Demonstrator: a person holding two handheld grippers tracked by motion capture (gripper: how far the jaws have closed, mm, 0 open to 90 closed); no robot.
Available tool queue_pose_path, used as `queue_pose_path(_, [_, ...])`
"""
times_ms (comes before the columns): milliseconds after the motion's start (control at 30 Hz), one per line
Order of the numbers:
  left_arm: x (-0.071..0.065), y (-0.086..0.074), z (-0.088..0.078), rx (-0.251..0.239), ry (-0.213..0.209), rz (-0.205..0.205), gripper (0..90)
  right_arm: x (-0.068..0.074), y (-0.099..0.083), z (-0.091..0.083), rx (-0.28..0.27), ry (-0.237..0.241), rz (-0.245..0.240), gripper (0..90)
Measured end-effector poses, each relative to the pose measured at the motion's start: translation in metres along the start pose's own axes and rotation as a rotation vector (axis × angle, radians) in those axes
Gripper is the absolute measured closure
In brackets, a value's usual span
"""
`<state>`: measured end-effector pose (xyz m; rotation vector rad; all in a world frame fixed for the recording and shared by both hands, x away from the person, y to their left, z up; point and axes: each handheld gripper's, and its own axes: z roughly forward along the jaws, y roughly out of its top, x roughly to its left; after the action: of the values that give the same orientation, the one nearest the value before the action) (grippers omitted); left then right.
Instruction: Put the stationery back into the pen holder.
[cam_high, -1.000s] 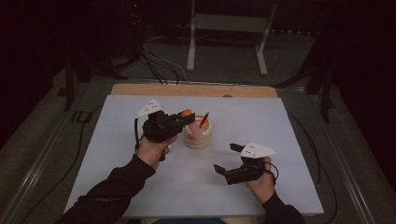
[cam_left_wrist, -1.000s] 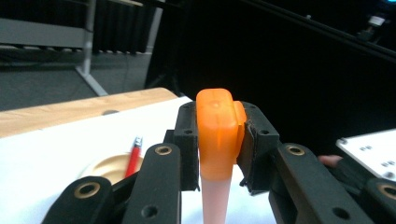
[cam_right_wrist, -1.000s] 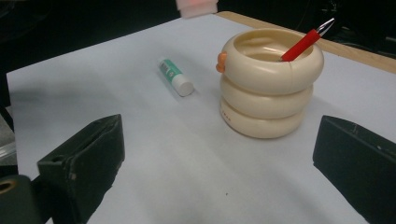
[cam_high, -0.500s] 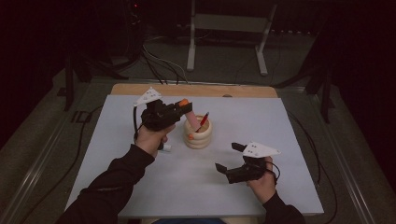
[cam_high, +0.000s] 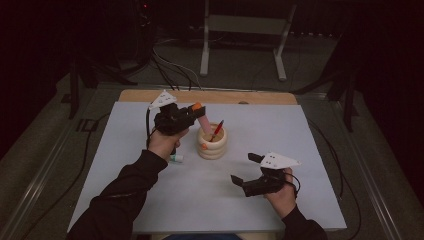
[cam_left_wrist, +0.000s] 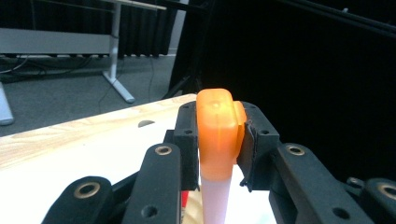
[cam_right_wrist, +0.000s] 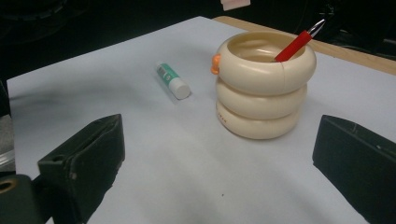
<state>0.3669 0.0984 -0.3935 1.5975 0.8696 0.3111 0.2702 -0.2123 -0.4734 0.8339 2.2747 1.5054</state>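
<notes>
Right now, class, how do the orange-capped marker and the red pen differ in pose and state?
The orange-capped marker is clamped between the jaws of the left gripper, above the cream holder; the red pen touches no gripper. The marker is in the air, its pale barrel slanting toward the holder's rim; the pen already stands inside, leaning on the rim. Both are slender writing tools, tilted rather than upright.

The person is wearing dark long sleeves (cam_high: 120, 200). The left gripper (cam_high: 192, 114) and the right gripper (cam_high: 242, 170) are showing black jaws with round metal rivets, pale three-cornered top plates and black cables.
</notes>
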Motion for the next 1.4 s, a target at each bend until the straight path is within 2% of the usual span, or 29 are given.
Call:
queue_pose_path(333, [0.007, -0.010, 0.015, 0.013, 0.018, 0.014, 72.5, -0.001, 0.000, 0.000, 0.005, 0.020, 0.015, 2.3])
queue_pose_path(767, [0.016, -0.025, 0.033, 0.042, 0.058, 0.014, 72.3, -0.002, -0.001, -0.002, -0.005, 0.016, 0.015, 2.3])
queue_pose_path(933, [0.015, -0.030, 0.037, 0.057, 0.066, 0.022, 72.3, -0.002, -0.001, -0.002, -0.005, 0.019, 0.012, 2.3])
queue_pose_path(1133, [0.011, -0.037, 0.042, 0.091, 0.105, 0.054, 72.1, -0.001, -0.001, -0.002, 0.000, 0.023, 0.010, 2.3])
queue_pose_path(1267, [0.009, -0.040, 0.046, 0.114, 0.099, 0.058, 72.0, -0.002, -0.001, -0.002, 0.001, 0.026, 0.012, 2.3])
queue_pose_path(1400, [0.008, -0.044, 0.049, 0.136, 0.111, 0.054, 72.0, -0.002, 0.000, -0.003, -0.004, 0.025, 0.013, 2.3])
